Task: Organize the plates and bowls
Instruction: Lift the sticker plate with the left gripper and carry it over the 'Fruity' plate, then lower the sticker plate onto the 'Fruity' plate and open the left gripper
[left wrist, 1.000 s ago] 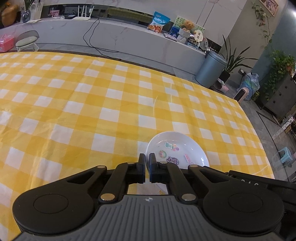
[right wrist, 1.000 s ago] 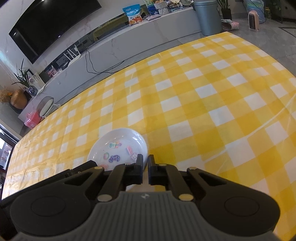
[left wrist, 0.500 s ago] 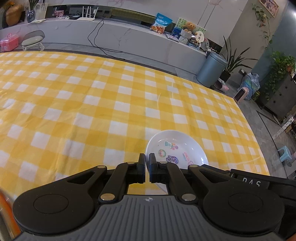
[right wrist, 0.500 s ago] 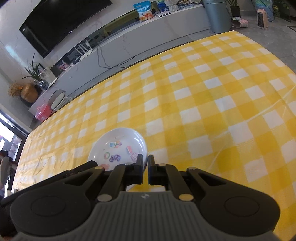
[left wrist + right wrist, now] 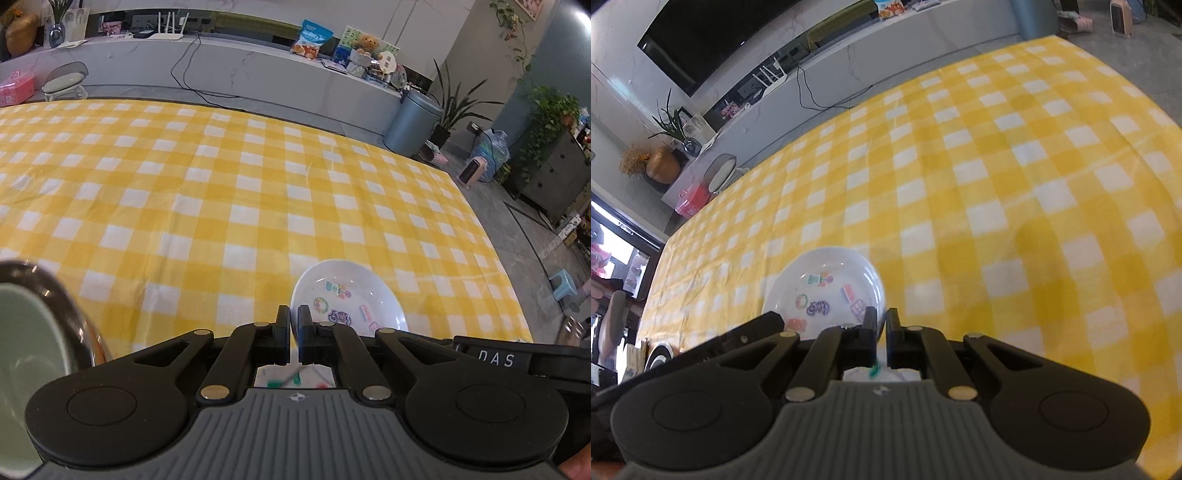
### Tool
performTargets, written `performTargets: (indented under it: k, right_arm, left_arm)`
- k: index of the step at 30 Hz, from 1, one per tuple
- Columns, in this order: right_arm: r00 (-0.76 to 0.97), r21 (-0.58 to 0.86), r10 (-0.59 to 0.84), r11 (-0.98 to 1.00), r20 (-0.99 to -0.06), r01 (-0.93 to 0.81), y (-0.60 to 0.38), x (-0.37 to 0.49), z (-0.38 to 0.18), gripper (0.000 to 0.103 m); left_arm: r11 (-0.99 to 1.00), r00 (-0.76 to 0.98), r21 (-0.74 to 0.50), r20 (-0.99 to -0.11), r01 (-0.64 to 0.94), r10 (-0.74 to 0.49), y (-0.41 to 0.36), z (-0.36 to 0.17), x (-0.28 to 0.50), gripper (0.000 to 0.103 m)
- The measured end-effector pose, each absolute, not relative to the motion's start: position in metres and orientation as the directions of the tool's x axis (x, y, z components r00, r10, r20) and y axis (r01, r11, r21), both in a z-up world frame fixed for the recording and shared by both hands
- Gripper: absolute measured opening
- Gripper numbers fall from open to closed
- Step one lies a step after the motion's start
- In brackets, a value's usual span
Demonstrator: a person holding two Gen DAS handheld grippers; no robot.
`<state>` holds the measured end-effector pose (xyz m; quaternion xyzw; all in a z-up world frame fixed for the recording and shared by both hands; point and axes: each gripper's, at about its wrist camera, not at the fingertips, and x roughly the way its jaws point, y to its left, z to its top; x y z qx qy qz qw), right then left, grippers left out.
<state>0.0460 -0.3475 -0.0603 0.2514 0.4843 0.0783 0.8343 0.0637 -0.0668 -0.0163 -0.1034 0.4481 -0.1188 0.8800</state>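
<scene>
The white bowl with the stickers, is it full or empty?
Empty. The white bowl shows only colourful pictures on its bare inside, no food or liquid.

The right hand-held gripper (image 5: pixel 881 321) has its jaws pinched together on the near rim of a white plate (image 5: pixel 827 280) printed with small coloured pictures — the plate shows above the yellow-and-white checked surface (image 5: pixel 997 177). The left hand-held gripper's black body reaches in from the lower left.

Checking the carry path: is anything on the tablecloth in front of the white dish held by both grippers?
Nothing visible on the tablecloth ahead of the white dish. Only a blurred green bowl shows off to the left.
</scene>
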Motion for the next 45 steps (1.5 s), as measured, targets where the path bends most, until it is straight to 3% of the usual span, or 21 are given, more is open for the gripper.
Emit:
performTargets:
  k: [10, 45]
  right_arm:
    - [0.477, 0.548, 0.420, 0.820, -0.772, 0.166, -0.355, 0.012, -0.065, 0.001]
    - [0.374, 0.426, 0.346, 0.891, -0.860, 0.155, -0.326, -0.001, -0.074, 0.001]
  left_arm:
    - [0.942, 0.550, -0.305, -0.767, 0.140, -0.330, -0.061, -0.015, 0.033, 0.003]
    - [0.963, 0.474, -0.209, -0.839, 0.170, -0.266, -0.065, -0.044, 0.011, 0.005]
